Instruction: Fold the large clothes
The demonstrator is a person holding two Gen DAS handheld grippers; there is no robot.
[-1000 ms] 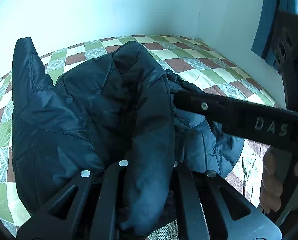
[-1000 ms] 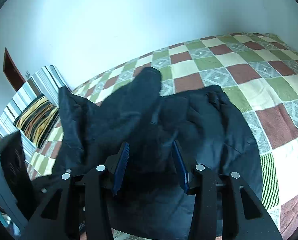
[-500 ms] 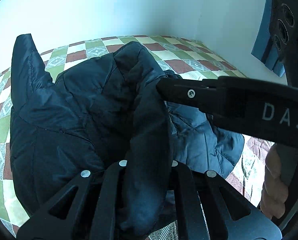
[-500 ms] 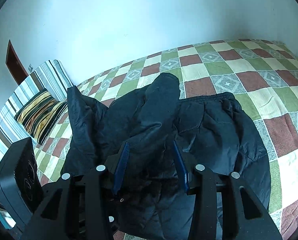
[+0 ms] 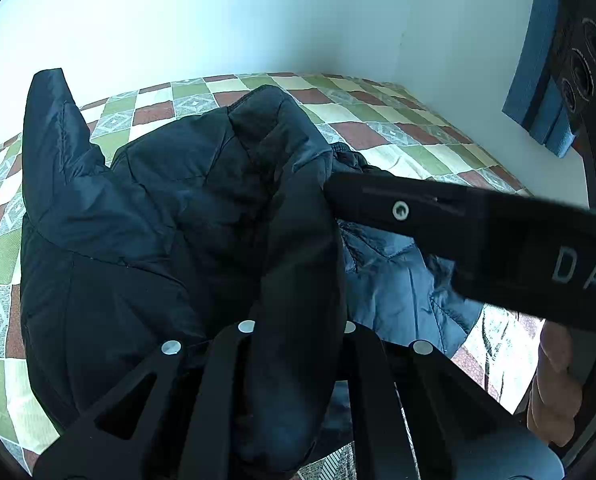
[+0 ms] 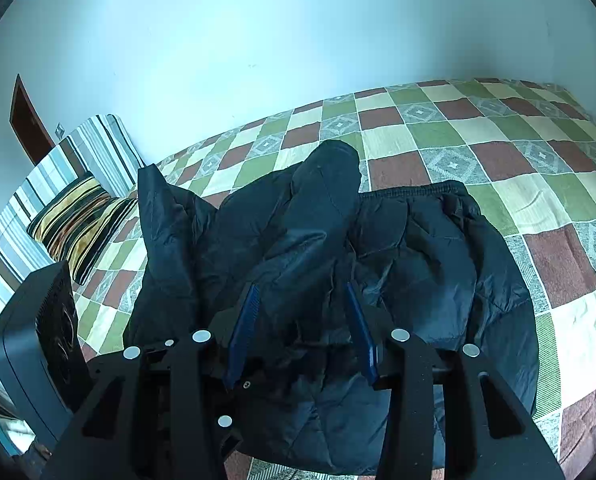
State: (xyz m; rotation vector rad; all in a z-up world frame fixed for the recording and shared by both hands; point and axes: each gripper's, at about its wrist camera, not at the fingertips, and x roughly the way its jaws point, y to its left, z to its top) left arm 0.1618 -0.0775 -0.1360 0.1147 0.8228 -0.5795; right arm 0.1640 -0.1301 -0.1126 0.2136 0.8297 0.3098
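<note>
Right gripper (image 6: 302,328) now reaching further across the left view than a second ago, fingers standing half open astride a jacket (image 6: 398,248) fold without pressing it, left gripper (image 5: 296,328) clamping a sleeve, jacket lying rumpled near the bed's (image 6: 498,152) front edge

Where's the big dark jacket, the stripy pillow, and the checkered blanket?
jacket (image 6: 414,248): right wrist view, on its puffy quilted body.
stripy pillow (image 6: 74,220): right wrist view, on its yellow and black stripes.
checkered blanket (image 6: 450,128): right wrist view, on a bare green square.
</note>
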